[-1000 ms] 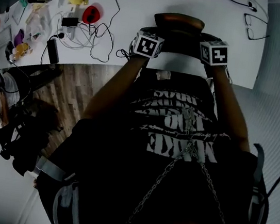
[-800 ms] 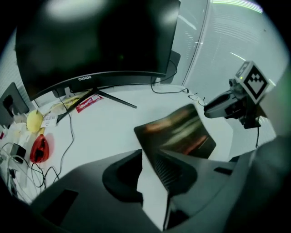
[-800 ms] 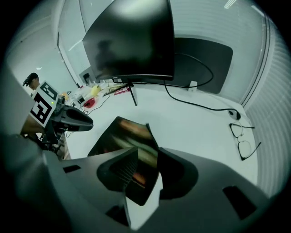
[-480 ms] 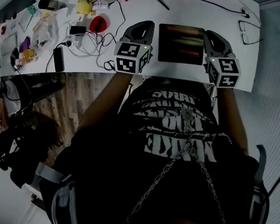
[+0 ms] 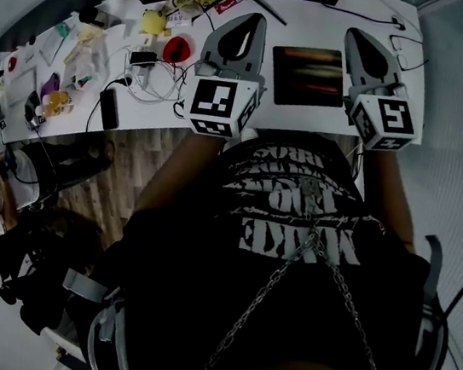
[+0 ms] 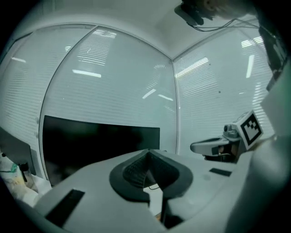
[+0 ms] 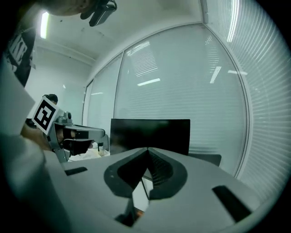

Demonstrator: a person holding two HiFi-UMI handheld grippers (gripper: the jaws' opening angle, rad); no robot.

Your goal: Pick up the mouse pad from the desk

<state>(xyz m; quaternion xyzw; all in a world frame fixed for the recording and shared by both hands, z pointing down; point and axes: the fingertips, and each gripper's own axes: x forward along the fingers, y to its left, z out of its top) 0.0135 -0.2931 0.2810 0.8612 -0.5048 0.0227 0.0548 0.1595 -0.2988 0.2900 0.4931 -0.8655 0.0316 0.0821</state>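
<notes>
Both grippers have risen above the bench (image 5: 307, 27). The fingers of the left gripper (image 5: 257, 20) and right gripper (image 5: 356, 35) have just closed fully, empty. The mouse pad (image 5: 308, 77) lies flat near the bench's near edge.

We note on the worktop (image 5: 312, 24) a yellow object (image 5: 157, 20), a red object (image 5: 179, 48) and tangled cables (image 5: 156, 82) toward its left edge; spectacles (image 5: 405, 47) near its far right corner.

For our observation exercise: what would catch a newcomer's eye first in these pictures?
The left gripper and right gripper hover over the white desk, pointing away from the person, jaws shut on nothing. A dark mouse pad shows between them. A tangle of cables crowds the desk's left end.
</notes>
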